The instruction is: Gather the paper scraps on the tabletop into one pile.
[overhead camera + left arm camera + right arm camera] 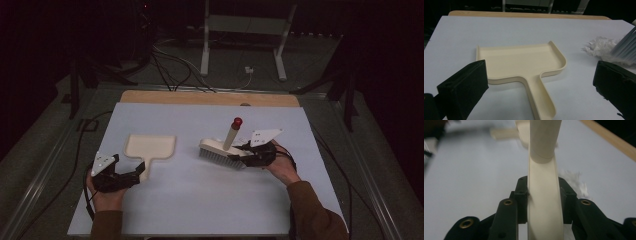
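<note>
Currently: right gripper point(239, 156) clamped on the brush point(220, 149), jaws pinching the cream handle from both sides in the right gripper view; brush stands bristles-down on the counter point(210, 200), right of centre, handle angled up with a red tip point(237, 121).
Left gripper: left gripper point(134, 176) jaws spread wide, nothing between them, hovering just at the end of the dustpan point(150, 148) handle; pads point(464, 87) sit either side of the handle point(541, 100) in the left gripper view, not pressing.
Dustpan spot: flat on the counter, left of centre, open lip facing away from the person, apart from the brush.
Debris: small white fluffy pile point(599, 47) on the counter next to the bristles point(626, 50), between brush and pan.
Risk 1: pan likely slides when the brush pushes, since nothing is holding it yet; fluff would go under or past the lip.
Risk 2: fluff looks very light, a fast stroke could scatter it or leave it stuck in the bristles.
Risk 3: grip is low on a slim curved handle, brush may twist in the jaws under side load.
Risk 4: left jaws closing off-centre could tip or skew the pan.
Surroundings: wooden strip point(210, 97) at the far counter edge, cables and a white stand point(245, 30) on the floor beyond, dark room.
In the way: nothing between brush, fluff and pan; path looks clear.
</note>
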The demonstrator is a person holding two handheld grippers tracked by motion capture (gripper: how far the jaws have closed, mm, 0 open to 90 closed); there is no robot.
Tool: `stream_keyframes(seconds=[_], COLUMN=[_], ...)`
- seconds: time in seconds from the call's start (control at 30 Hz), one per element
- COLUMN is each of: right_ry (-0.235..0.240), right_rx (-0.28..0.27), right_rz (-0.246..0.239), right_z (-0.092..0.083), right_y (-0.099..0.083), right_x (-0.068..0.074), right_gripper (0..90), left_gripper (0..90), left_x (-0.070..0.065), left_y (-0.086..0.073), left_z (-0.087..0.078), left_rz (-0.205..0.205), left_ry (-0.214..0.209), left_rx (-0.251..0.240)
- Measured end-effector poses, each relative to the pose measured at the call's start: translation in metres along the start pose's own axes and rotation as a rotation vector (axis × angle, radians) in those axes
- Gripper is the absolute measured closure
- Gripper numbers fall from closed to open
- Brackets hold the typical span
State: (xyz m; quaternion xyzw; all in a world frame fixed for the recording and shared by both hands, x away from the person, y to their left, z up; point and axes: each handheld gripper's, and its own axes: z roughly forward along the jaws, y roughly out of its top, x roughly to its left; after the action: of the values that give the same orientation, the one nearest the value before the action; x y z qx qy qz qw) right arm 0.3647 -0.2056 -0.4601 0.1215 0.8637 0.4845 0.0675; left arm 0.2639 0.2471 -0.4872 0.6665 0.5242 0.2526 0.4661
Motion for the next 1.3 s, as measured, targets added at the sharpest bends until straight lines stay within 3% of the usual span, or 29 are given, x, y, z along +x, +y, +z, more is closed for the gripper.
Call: stream_keyframes(seconds=[0.2,0.37,0.53,0.67,0.83,0.93,1.0,1.1,1.3], right_ry=[-0.023,-0.147,-0.289,-0.438,-0.653,-0.756,-0.802,-0.832,-0.864], right_rx=[-0.125,-0.154,-0.156,-0.107,0.014,0.076,0.115,0.156,0.206], right_rz=[0.078,0.155,0.262,0.338,0.414,0.463,0.508,0.54,0.559], right_z=[-0.016,-0.031,-0.044,-0.05,-0.045,-0.038,-0.033,-0.026,-0.014], right_y=[0.007,0.008,0.003,0.002,0.002,-0.001,-0.005,-0.009,-0.012], right_x=[0.0,-0.004,-0.01,-0.011,-0.005,-0.004,-0.004,-0.003,0.008], right_gripper=[67.9,67.9,67.8,67.9,67.8,67.9,67.8,67.9,67.9], left_gripper=[0.5,0.5,0.5,0.6,0.5,0.5,0.5,0.5,0.5], left_x=[0.0,0.0,0.0,0.0,-0.001,-0.001,0.0,0.0,-0.001], left_y=[0.0,0.0,0.0,0.0,0.0,0.0,0.0,0.0,0.0], left_z=[-0.001,0.0,0.0,0.0,0.001,0.0,0.0,0.0,0.001], left_rz=[-0.002,-0.001,0.0,0.001,0.005,0.003,0.001,0.002,0.003], left_ry=[0.002,0.002,0.002,0.002,0.002,0.002,0.002,0.002,0.002], left_rx=[-0.002,-0.001,0.0,0.003,0.007,0.006,0.004,0.004,0.006])
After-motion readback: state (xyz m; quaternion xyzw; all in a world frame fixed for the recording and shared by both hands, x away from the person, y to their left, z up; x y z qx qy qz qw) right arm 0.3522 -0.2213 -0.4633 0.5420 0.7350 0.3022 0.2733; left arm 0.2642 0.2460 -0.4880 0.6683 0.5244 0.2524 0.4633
